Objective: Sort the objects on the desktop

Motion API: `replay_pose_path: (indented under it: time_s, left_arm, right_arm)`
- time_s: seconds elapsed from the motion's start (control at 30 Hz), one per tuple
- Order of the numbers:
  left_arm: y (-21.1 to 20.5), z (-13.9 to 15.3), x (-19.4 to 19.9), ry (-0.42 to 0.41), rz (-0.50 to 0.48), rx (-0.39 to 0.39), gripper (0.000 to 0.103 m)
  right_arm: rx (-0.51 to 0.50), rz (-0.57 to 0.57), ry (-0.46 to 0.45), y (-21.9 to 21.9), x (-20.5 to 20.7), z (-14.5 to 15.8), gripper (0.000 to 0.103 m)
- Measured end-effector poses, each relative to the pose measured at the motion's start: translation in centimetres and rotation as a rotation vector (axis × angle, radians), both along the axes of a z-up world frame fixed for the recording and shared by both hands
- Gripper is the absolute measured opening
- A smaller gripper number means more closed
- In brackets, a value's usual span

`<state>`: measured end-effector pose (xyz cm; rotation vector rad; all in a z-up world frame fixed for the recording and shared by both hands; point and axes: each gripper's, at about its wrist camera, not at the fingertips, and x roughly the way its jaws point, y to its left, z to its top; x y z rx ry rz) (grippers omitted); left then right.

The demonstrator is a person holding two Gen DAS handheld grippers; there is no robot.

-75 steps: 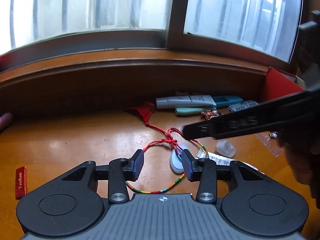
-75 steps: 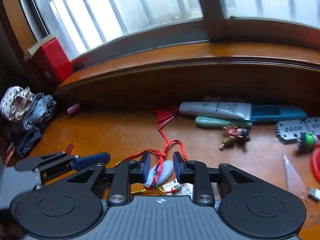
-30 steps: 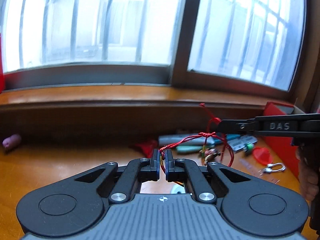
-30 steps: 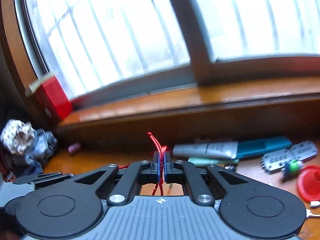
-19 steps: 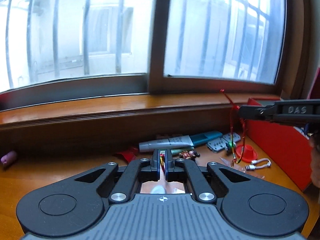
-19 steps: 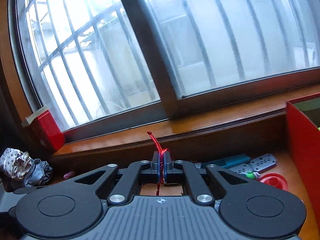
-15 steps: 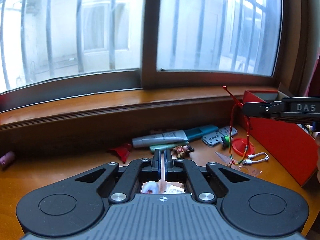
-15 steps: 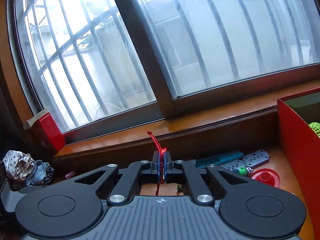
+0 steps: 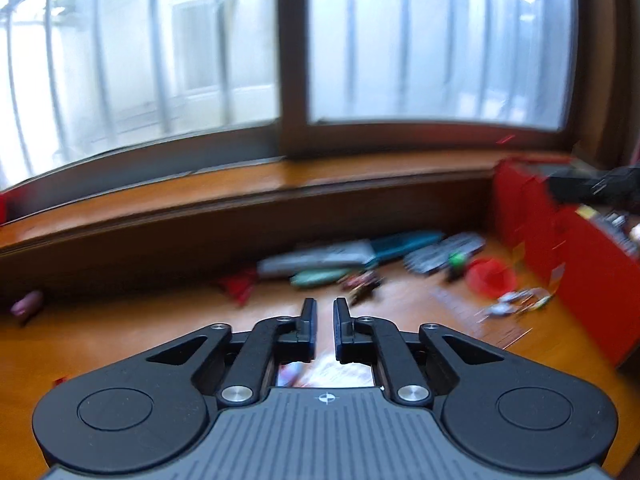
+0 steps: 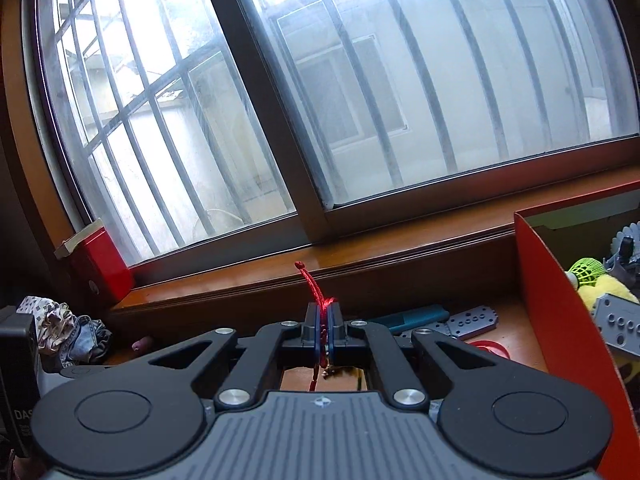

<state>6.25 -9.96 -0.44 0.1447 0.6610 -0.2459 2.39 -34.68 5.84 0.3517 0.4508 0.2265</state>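
Right wrist view: right claw [image 10: 324, 330] pinches the red cord [image 10: 316, 290]; carry it well over the red box [image 10: 560, 320] wall before letting go.

The left gripper [image 9: 323, 312] had just been opening, its jaws slightly apart with nothing between them; the right gripper [image 10: 323, 316] was clamped on a red cord [image 10: 314, 286].

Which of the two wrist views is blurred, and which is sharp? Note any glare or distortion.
Left wrist view: motion-blurred, the desk clutter smeared. Right wrist view: sharp, the red cord crisp in the right tool. Both: bright washed-out window, fisheye-curved frames.
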Motion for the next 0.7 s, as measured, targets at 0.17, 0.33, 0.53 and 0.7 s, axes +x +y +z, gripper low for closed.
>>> replay_pose_path:
  time_s: [0.17,0.33,0.53,0.7]
  left_arm:
    - [2.7,-3.6,-0.7,0.112,0.043,0.023,0.034]
    - [3.2,-5.7,-0.4,0.158,0.039,0.014,0.035]
    - [1.9,-6.9,1.3,0.178,-0.016,0.006,0.033]
    - [1.8,-7.5,1.9,0.190,-0.036,-0.030,0.004]
  right_arm:
    - [-0.007,0.015,0.027,-0.9,-0.9,-0.5,0.004]
    - [-0.007,0.030,0.076,-0.8,-1.2,-1.8,0.004]
    - [-0.013,0.047,0.105,0.3,-1.2,-2.7,0.004]
    - [-0.031,0.031,0.103,0.5,-1.7,-2.6,0.004]
